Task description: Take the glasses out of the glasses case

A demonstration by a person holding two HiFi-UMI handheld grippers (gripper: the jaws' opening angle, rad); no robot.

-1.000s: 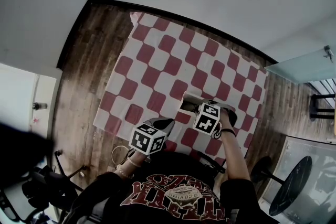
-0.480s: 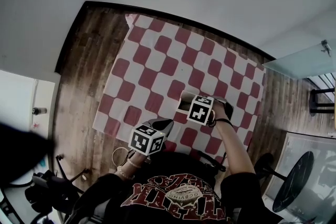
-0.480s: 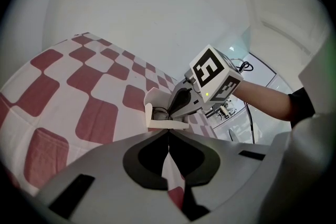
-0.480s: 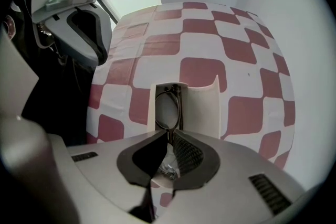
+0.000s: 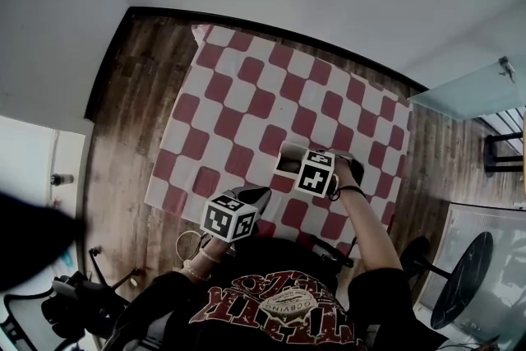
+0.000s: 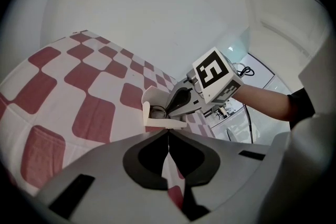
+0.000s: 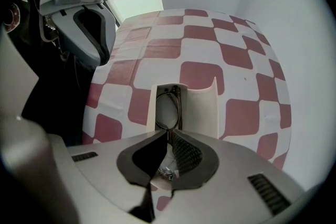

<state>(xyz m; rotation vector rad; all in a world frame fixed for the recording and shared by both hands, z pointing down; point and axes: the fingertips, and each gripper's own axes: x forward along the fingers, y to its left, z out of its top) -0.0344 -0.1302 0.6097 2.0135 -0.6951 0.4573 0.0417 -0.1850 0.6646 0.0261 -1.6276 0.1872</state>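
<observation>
counter: red-and-white checked top.
left tongs: closed on nothing, held off beside the case.
right tongs: closed on the near end of the glasses, at the case mouth.
glasses case: open, flat on the counter.
glasses: folded, inside the case.
step: grip looks made, extraction not yet done.
next: draw straight back and keep the grip; pin the case if it drags.
</observation>
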